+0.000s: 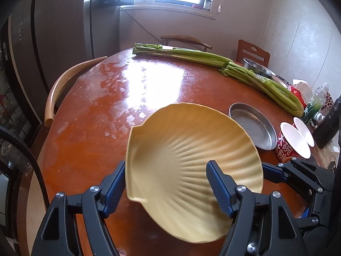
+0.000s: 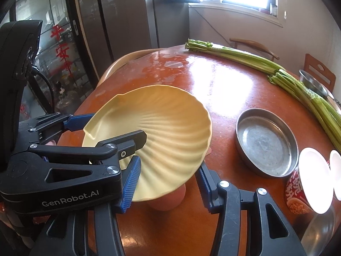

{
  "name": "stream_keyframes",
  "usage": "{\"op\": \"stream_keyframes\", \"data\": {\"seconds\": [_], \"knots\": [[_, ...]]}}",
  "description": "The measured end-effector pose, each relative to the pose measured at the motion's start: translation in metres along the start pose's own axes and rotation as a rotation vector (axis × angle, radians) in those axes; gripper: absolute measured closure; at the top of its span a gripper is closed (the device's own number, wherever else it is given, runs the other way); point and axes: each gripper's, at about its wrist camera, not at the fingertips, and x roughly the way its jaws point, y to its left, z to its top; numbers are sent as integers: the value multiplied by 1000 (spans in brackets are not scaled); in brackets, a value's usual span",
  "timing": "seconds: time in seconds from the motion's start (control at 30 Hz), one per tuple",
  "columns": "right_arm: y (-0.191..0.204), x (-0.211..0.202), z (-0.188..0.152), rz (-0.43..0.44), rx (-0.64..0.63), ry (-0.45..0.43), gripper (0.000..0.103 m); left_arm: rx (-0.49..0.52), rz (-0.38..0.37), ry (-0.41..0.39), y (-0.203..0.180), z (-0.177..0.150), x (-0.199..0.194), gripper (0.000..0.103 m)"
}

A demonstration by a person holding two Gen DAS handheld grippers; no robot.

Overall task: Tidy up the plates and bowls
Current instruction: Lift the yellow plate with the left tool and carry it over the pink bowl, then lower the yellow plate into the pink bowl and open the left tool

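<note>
A yellow shell-shaped plate [image 1: 187, 155] is tilted above the round wooden table [image 1: 132, 81]. My left gripper [image 1: 166, 181] is open, its jaws wide, one finger behind the plate's left rim and one over its ribbed inside. In the right wrist view the plate [image 2: 162, 128] sits between my right gripper's [image 2: 168, 170] open jaws, and the left gripper [image 2: 106, 128] straddles its left rim. A pink bowl [image 2: 168, 200] shows under the plate's near edge. A round metal pan [image 1: 253, 128] [image 2: 266, 143] lies on the table to the right.
Two red instant-noodle cups with white insides [image 1: 292, 143] [image 2: 309, 181] lie at the right edge. Long celery bunches [image 1: 213, 57] [image 2: 277, 70] cross the far table. A metal bowl [image 1: 255, 66] stands at the far right. Wooden chairs [image 1: 64, 85] ring the table; a fridge is behind.
</note>
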Motion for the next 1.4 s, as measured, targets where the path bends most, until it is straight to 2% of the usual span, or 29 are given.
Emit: {"op": "stream_keyframes", "data": {"seconds": [0.57, 1.07, 1.4], "knots": [[0, 30, 8, -5, -9, 33, 50, -25, 14, 27, 15, 5, 25, 30], [2, 24, 4, 1, 1, 33, 50, -61, 27, 18, 29, 2, 21, 30], [-2, 17, 3, 1, 11, 21, 49, -54, 28, 5, 25, 2, 13, 30]]}}
